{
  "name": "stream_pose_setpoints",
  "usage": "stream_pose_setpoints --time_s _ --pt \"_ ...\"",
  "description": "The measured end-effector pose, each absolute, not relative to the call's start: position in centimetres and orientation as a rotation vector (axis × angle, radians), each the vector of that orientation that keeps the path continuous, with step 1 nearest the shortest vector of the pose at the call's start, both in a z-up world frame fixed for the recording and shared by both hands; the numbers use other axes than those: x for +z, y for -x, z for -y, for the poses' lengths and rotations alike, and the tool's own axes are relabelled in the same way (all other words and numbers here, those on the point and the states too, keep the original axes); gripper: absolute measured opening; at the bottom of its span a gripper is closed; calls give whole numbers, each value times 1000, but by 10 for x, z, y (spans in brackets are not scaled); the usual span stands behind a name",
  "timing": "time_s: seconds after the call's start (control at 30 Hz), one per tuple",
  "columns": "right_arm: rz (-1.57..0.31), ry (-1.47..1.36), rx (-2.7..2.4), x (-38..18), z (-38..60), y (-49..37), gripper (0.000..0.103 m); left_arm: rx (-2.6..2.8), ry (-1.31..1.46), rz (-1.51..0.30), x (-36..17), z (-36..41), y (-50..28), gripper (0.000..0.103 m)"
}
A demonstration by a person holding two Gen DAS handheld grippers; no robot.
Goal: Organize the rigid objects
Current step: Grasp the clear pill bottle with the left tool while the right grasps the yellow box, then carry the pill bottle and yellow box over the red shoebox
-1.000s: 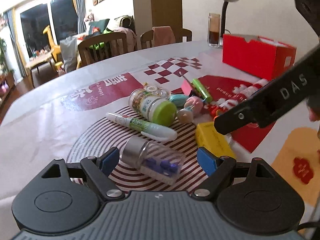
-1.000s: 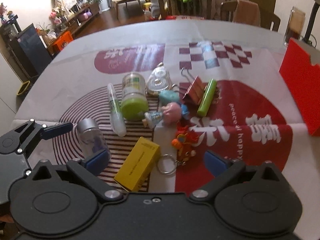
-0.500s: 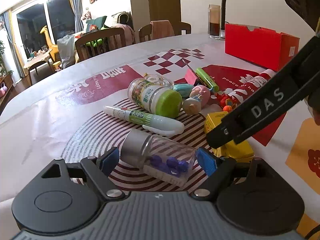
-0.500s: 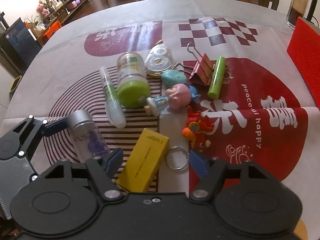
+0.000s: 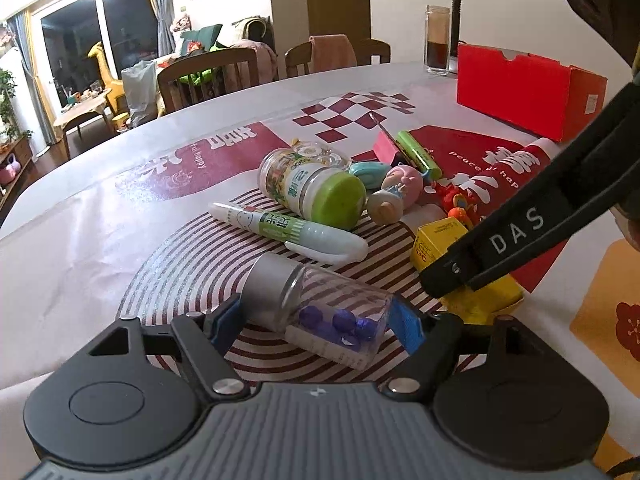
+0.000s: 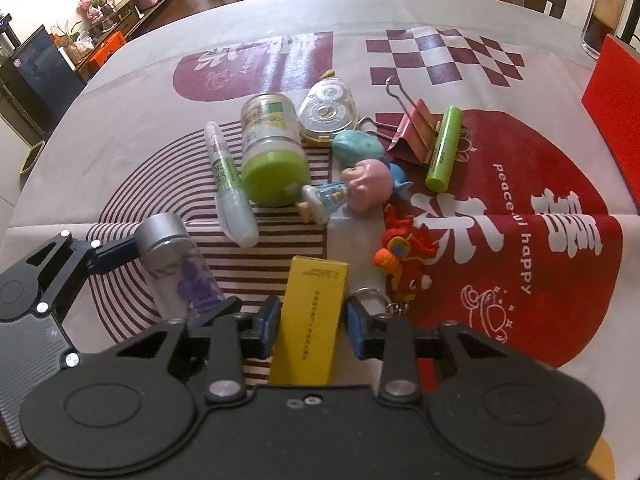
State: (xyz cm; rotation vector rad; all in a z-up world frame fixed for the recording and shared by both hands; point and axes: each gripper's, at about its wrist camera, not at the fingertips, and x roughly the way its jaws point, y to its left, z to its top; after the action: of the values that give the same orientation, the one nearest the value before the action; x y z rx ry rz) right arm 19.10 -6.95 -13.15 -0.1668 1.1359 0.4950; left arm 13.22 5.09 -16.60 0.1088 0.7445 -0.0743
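A clear vial (image 5: 320, 304) with a silver cap and blue beads lies between my left gripper's (image 5: 316, 322) blue pads, which touch both its ends; it also shows in the right wrist view (image 6: 176, 264). A yellow box (image 6: 312, 316) lies between my right gripper's (image 6: 310, 326) pads, which have closed against its sides. In the left wrist view the box (image 5: 444, 240) is partly hidden by the right gripper's finger. A green-capped jar (image 6: 272, 152), a white pen (image 6: 228, 188), a pink doll (image 6: 352, 188) and a green tube (image 6: 444, 148) lie beyond.
A red box (image 5: 528, 88) stands at the right back, with a glass jar (image 5: 438, 40) and a lamp behind it. A binder clip (image 6: 408, 128), a tape dispenser (image 6: 328, 108), a teal egg shape (image 6: 356, 146) and a red dragon keychain (image 6: 400, 260) lie on the tablecloth (image 6: 520, 240). Chairs stand at the far edge.
Both grippers moved forward and down. The left pads closed in around the vial. The right pads narrowed from wide open onto the yellow box.
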Motion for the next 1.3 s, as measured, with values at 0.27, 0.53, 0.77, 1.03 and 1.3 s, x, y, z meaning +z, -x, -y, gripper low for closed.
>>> stream_pose_setpoints --time_s 0.27,0.53,0.77,1.03,1.3 --pt "-1125 157 483 -122 86 -191 28 -54 -91 -746 -152 -41 -131 77" --pt "-1097 111 499 -93 114 -193 28 -66 -53 -736 -120 -25 -133 77" --pt "-1057 87 502 -62 143 -201 28 -85 -41 -709 -84 -7 -141 77" --pt "-1006 51 459 -30 184 -223 28 -104 -42 -681 -49 14 -161 77" --pt "-964 34 433 -6 226 -252 28 -143 -41 -654 -21 42 -192 77"
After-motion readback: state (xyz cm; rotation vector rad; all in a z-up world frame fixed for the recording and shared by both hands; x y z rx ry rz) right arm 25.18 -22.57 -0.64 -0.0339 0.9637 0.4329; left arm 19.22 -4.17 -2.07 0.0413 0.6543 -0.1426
